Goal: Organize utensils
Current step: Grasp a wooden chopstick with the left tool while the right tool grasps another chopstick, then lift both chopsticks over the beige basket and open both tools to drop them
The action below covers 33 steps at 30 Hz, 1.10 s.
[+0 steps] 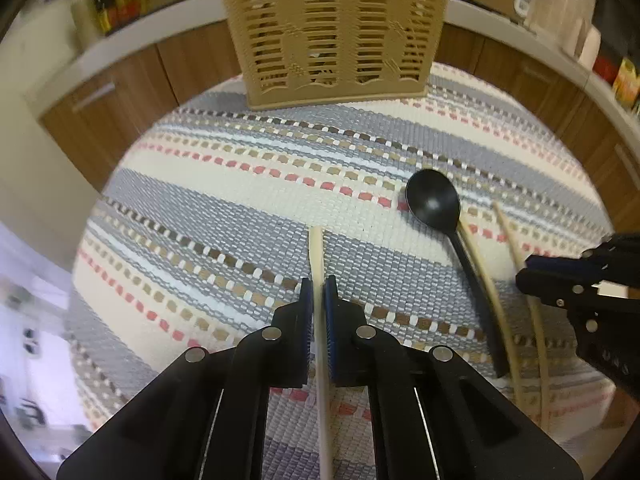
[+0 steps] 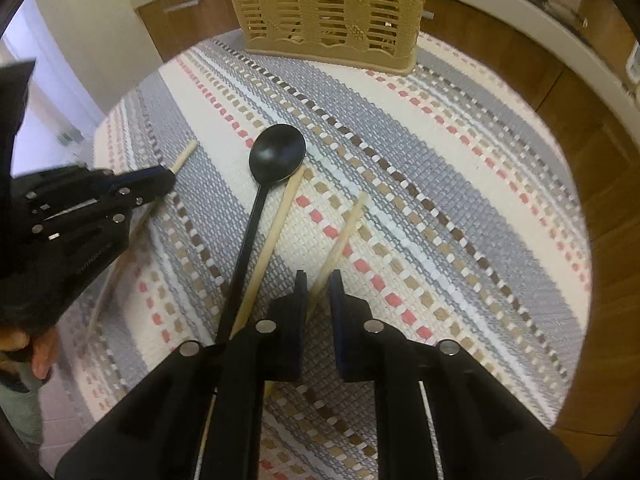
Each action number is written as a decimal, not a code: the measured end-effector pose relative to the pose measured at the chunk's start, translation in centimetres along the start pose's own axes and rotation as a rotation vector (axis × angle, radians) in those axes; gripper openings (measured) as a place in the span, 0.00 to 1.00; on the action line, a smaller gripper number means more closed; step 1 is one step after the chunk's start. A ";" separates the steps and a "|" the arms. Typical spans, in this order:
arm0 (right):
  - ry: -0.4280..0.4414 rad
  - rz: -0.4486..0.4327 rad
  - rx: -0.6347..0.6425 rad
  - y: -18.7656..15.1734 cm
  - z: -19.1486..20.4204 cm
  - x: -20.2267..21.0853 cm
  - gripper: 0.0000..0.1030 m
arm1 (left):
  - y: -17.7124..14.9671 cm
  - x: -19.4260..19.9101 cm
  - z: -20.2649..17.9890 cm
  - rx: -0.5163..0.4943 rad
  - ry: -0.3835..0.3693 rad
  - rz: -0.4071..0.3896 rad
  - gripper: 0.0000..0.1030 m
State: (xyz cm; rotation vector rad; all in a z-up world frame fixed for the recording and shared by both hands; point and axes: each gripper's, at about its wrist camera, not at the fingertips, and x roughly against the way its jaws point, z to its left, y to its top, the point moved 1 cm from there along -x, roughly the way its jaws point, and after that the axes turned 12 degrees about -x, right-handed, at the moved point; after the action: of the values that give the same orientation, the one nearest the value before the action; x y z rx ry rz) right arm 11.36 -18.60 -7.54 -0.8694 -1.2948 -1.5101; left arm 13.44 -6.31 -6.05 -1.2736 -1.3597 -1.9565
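Note:
A pale chopstick [image 1: 316,248] lies on the striped woven mat [image 1: 208,208], and my left gripper [image 1: 319,292] is shut on it, its blue pads pressed to both sides. In the right wrist view the same gripper [image 2: 170,178] shows at the left, with that chopstick's tip [image 2: 186,154] sticking out. My right gripper [image 2: 318,288] is closed around a second chopstick [image 2: 348,224]. A third chopstick [image 2: 276,228] lies loose beside a black spoon [image 2: 276,152], whose bowl faces up. The tan slatted utensil basket [image 2: 328,4] stands upright at the mat's far edge.
Wooden cabinet fronts [image 1: 132,92] and a white counter edge [image 1: 132,32] ring the table. Bottles and jars [image 1: 116,4] stand on the counter at the far left. A person's hand [image 2: 40,352] holds the left gripper at the left edge of the right wrist view.

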 end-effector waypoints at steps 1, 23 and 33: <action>0.045 0.009 -0.024 0.2 -0.6 0.1 0.06 | 0.0 0.0 0.6 0.022 -0.035 -0.005 0.04; -0.025 0.079 -0.009 1.6 -0.5 0.0 0.34 | -0.3 0.2 3.9 0.094 -0.270 0.023 0.18; -0.184 0.056 0.130 0.5 2.5 -0.5 0.04 | 1.1 0.0 -2.2 -0.183 0.036 0.105 0.04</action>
State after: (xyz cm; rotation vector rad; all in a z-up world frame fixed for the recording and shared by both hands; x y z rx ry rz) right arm 11.86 -16.09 -7.34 -0.9690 -1.4719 -1.3113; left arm 13.36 -8.74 -5.73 -1.3552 -1.0944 -2.0580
